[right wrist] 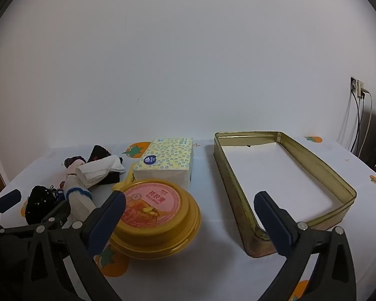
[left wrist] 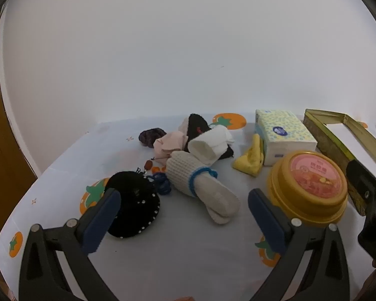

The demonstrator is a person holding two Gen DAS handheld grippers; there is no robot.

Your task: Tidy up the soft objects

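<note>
Left gripper fingers wide apart, nothing held; rolled sock just ahead between them. Right gripper same, gold tin edge ahead-right, bare worktop between.

The gold round container's pink lid carries large Chinese characters, too blurred to read; the tissue pack's blue oval logo is illegible.

Socks lie left of bowl; tin right.
</note>
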